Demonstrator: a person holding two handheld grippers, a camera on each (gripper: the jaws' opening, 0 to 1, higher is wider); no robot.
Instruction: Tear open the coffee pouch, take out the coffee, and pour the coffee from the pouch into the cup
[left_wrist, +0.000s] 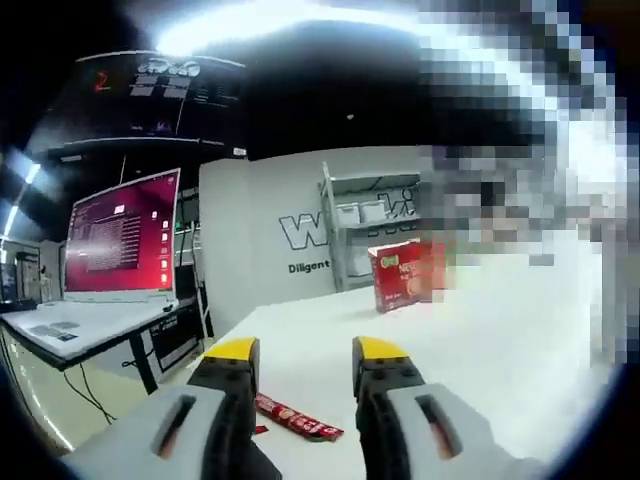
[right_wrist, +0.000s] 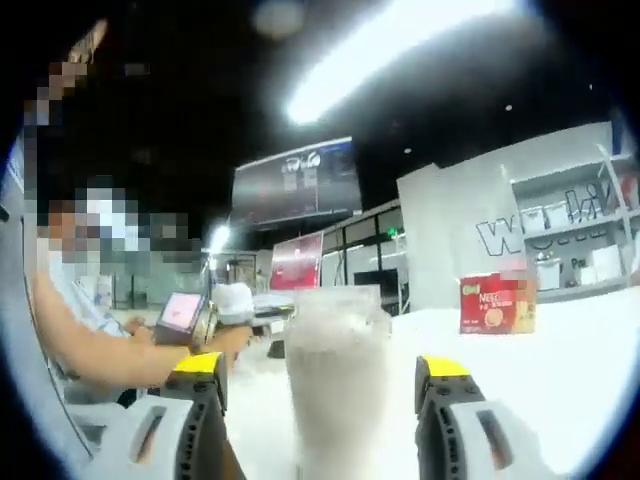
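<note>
A long red coffee stick pouch lies flat on the white table, between and just beyond my left gripper's yellow-tipped fingers. My left gripper is open above it with nothing held. In the right gripper view a clear plastic cup stands upright on the table between the jaws of my right gripper, which is open; whether the fingers touch the cup cannot be told. A red coffee box stands farther back on the table, and the same red coffee box appears beyond the cup on the right.
A red-screened monitor sits on a side desk at the left. A white partition with lettering and a metal shelf stand behind the table. A person's arm reaches in at the left of the right gripper view.
</note>
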